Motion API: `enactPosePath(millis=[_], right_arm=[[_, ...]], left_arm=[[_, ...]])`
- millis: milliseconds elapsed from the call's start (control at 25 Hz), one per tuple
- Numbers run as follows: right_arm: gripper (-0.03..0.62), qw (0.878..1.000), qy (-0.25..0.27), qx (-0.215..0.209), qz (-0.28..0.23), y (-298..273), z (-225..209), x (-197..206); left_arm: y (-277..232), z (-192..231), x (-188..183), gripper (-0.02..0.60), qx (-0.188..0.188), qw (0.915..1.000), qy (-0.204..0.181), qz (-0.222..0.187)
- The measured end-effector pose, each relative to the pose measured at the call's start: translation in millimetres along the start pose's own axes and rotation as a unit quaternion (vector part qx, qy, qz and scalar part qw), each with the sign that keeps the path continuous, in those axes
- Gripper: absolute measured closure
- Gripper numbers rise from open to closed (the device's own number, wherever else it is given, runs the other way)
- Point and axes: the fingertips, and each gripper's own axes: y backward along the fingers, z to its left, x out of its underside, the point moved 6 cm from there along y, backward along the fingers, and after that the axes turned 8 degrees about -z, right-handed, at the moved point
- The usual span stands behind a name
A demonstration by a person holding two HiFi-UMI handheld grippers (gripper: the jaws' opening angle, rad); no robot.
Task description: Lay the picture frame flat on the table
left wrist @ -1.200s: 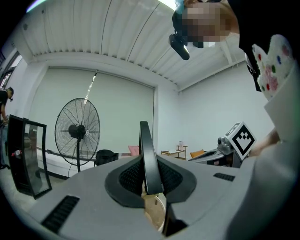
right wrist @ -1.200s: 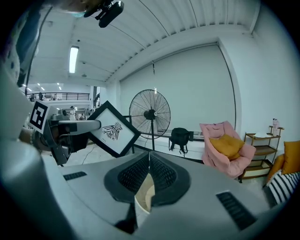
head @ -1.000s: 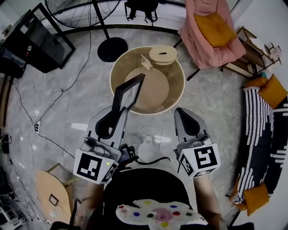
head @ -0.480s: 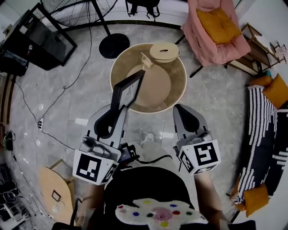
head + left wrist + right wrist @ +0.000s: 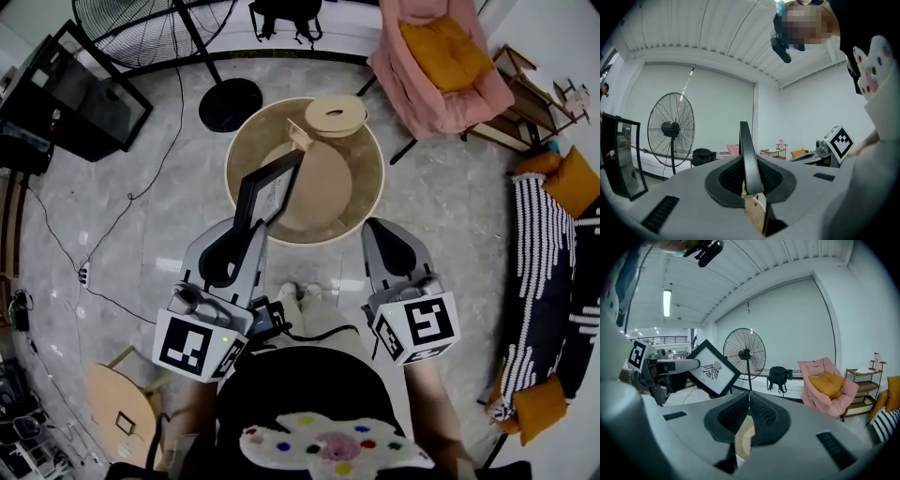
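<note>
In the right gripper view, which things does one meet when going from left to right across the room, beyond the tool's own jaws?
left tool → picture frame → standing fan → black backpack → pink armchair → wooden shelf

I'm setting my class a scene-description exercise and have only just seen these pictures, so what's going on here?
A person stands at a low round table with a gripper in each hand. The left gripper is shut on the edge of a black picture frame and holds it tilted in the air by the table's near rim. The frame is not yet laid flat. The right gripper is shut and empty, off to the side.
</note>
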Motion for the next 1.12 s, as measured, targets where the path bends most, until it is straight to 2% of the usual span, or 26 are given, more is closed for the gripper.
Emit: enactPosePath(millis=[320, 560, 800, 840, 920, 1120], right_arm=[[0.560, 1.000, -0.003, 0.023, -0.007, -9.5, 0.6, -5.7], [0.559, 0.999, -0.037, 0.026, -0.023, -16.8, -1.1, -6.7], [0.554, 0.997, -0.068, -0.004, -0.031, -28.4, 4.0, -5.0], [0.545, 0.996, -0.082, -0.009, -0.035, -30.4, 4.7, -4.8], [0.469, 0.993, -0.110, -0.020, -0.045, -34.3, 5.2, -5.7], [0.438, 0.987, -0.146, -0.033, -0.058, -43.3, 5.6, -6.8]], left_arm=[[-11.1, 15.6, -0.2, 0.526, 0.030, 0.9991, 0.029, -0.009], [-18.2, 21.4, 7.1, 0.526, 0.059, 0.9950, 0.079, -0.012], [-23.4, 26.3, 15.1, 0.526, 0.091, 0.9842, 0.150, -0.020], [-23.7, 27.6, 15.8, 0.526, 0.092, 0.9824, 0.161, -0.022], [-25.1, 31.4, 16.5, 0.526, 0.089, 0.9785, 0.184, -0.027], [-26.9, 37.2, 16.1, 0.526, 0.100, 0.9654, 0.237, -0.044]])
